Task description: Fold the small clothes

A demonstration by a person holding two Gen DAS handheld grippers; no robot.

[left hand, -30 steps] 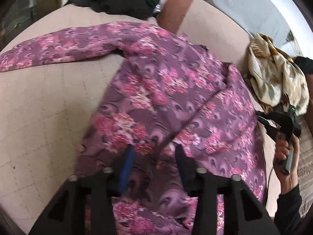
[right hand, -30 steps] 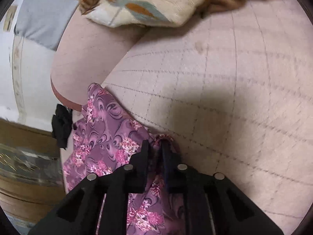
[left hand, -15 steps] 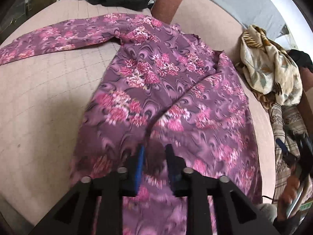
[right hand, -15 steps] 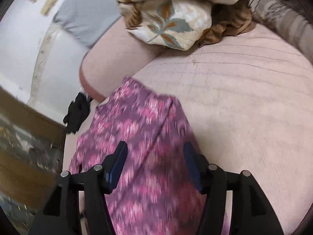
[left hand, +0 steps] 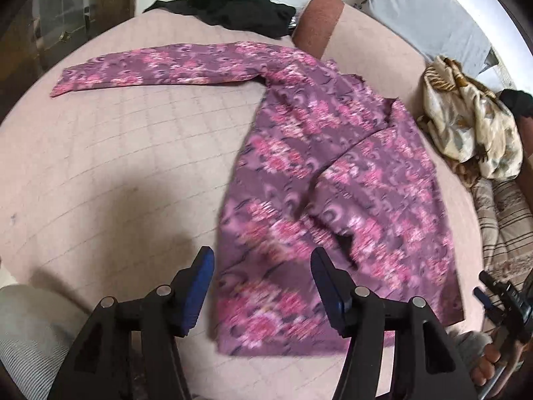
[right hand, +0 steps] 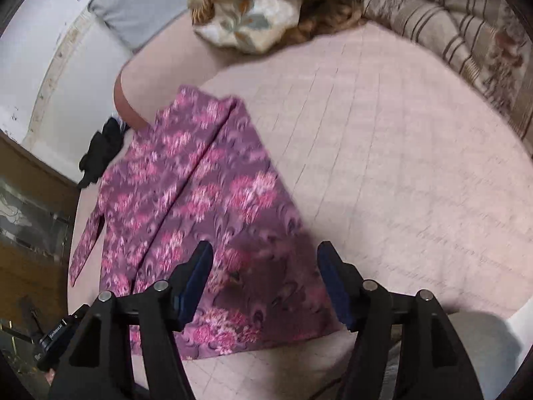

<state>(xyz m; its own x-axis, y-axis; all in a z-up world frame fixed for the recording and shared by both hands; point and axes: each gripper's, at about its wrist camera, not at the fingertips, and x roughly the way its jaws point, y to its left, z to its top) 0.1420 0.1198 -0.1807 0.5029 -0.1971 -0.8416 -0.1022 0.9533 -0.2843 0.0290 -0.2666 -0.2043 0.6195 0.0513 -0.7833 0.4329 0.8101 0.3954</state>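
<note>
Purple floral top [left hand: 333, 173] spread flat on pink quilted bed [left hand: 126, 153], lying ahead of both jaws. Left gripper [left hand: 261, 283] wide open, gripping nothing. Right gripper [right hand: 263, 280] likewise wide open, empty, above hem.

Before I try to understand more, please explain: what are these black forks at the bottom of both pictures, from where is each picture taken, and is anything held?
There is no robot. A person holds one hand tool in each hand, and each tool has two fingers and a small wide camera looking forward along them. The black forks are those fingers.

One picture comes from the left gripper, the other from the right gripper. Both are open and hold nothing.

Below them a purple flowered shirt lies spread on a pink quilted bed, with one sleeve stretched out to the side. Also there: dark clothes at the far end, and a cream leaf-patterned cloth in a heap beside the shirt. The pictures are slightly blurred.
</note>
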